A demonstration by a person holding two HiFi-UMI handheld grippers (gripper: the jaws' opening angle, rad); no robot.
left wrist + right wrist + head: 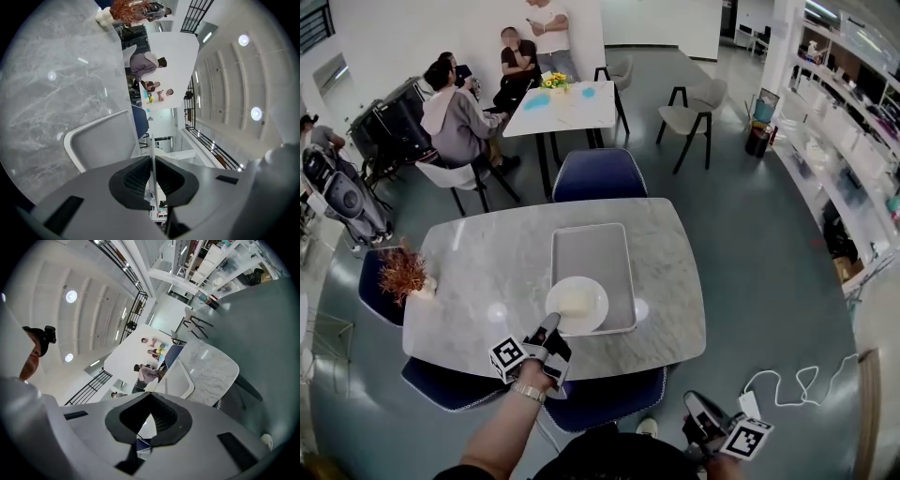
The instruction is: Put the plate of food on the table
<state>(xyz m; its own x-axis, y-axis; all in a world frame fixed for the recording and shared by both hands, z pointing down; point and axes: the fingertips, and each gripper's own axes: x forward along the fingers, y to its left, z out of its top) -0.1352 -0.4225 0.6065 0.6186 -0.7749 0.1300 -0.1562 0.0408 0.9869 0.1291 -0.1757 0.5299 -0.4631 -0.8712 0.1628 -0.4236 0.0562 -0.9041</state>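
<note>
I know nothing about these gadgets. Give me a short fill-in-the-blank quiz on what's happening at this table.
1. The left gripper has its fingers shut on the rim of a white ____.
2. That dish overlaps the near left corner of a grey ____ on the marble table.
3. The chair at the table's far side is ____.
4. The right gripper, low beside the person, holds ____.

Missing words: plate; tray; blue; nothing.
</note>
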